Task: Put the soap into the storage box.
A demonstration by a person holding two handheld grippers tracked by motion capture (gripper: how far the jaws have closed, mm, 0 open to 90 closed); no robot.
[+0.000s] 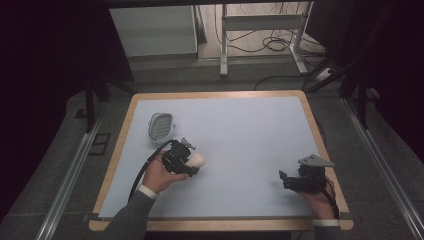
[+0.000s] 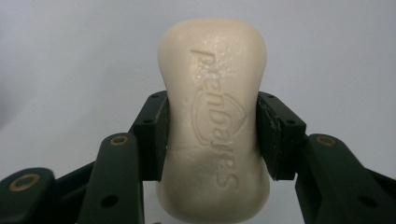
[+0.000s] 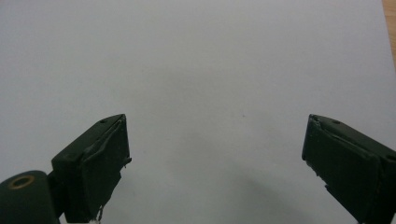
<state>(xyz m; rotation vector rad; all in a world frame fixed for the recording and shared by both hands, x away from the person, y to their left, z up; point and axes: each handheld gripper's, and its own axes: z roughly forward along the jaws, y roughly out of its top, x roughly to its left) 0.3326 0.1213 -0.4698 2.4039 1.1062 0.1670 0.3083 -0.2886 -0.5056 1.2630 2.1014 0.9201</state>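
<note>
On the left part of the counter (image 1: pixel 250 130), a small grey soap dish (image 1: pixel 161 125) stands near the wooden edge. Just beside it, toward the person, the left claw (image 1: pixel 192 162) is pinching a pale bar of soap (image 2: pixel 214 126) across its narrow waist. The long axis of the bar runs straight out along the jaws, so the far end sticks out beyond the pads (image 2: pixel 154 135). The dish lies close to this claw, a little farther from the person and to the left, so I think the left hand (image 1: pixel 159 176) must carry the bar there. At the right, the right claw (image 1: pixel 286 180) sits spread wide with nothing between its jaws, well apart from both things.
</note>
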